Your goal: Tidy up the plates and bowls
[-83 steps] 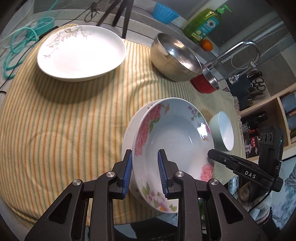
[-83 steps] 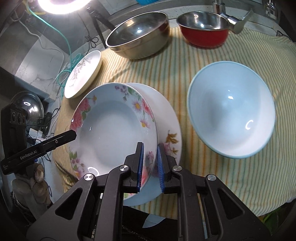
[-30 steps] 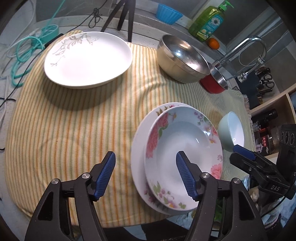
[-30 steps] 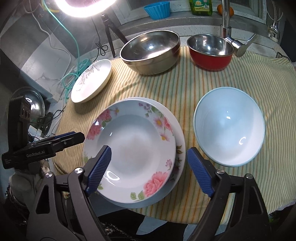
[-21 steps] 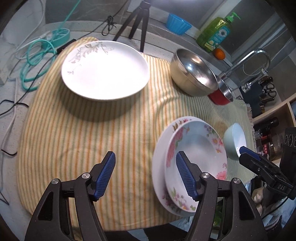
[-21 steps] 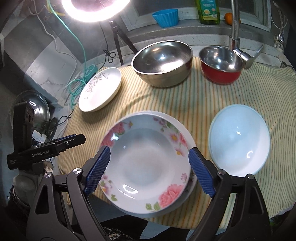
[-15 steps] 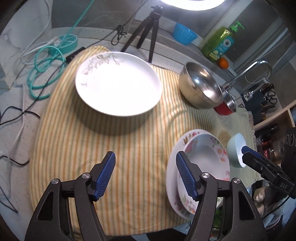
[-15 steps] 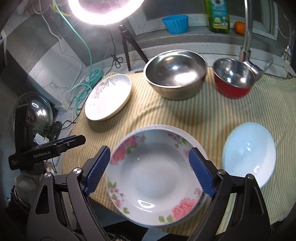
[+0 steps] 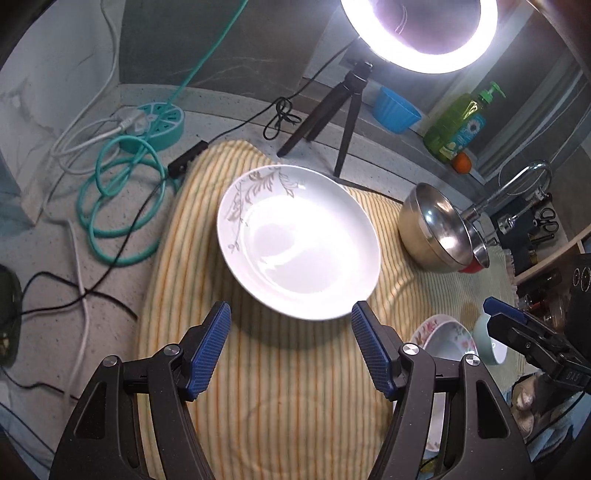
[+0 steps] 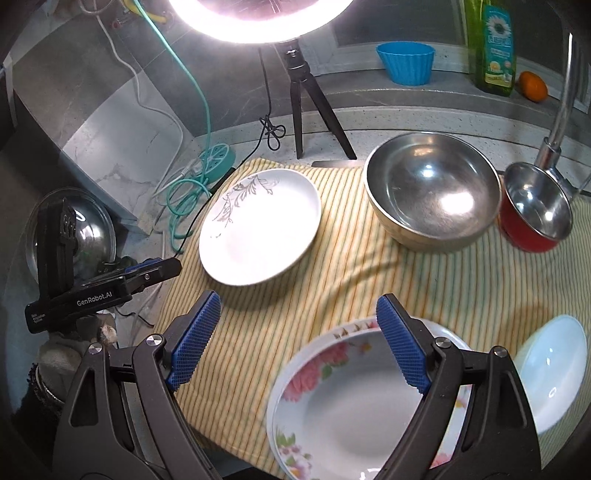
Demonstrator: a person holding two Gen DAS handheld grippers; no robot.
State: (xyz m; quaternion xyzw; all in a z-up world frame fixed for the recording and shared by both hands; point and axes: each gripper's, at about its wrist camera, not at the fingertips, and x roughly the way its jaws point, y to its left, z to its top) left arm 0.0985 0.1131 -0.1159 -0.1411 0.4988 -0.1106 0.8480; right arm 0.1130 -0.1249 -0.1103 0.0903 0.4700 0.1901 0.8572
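- The floral bowl (image 10: 354, 402) sits nested on a white plate with a leaf print (image 10: 448, 341), and I take that stack as my landmark; it lies at the near edge of the striped cloth (image 10: 424, 295)
- Just right of the stack, apart from it, rests the pale blue bowl (image 10: 550, 369), also on the cloth
- Well beyond the stack, to its far left, lies the white plate with grey leaves (image 9: 299, 240), flat on the cloth and touching nothing else
- Straight behind the stack stands the big steel bowl (image 10: 432, 192), and the red bowl (image 10: 535, 214) is just beside that one, further right, at the foot of the tap (image 10: 557, 122)
- My right claw (image 10: 299, 343) hangs above the stack's far left rim with its blue pads spread wide; nothing is between them, so it is released
- My left claw (image 9: 291, 347) is off to the left of the stack, its pads spread apart and bare, framing the near rim of the grey-leaf plate without touching it
- Past the cloth, far behind the stack, a ring light (image 10: 258, 18) stands on a small tripod (image 10: 306, 110)
- On the ledge behind are a blue cup (image 10: 406, 62), a green soap bottle (image 10: 495, 48) and an orange (image 10: 532, 86)
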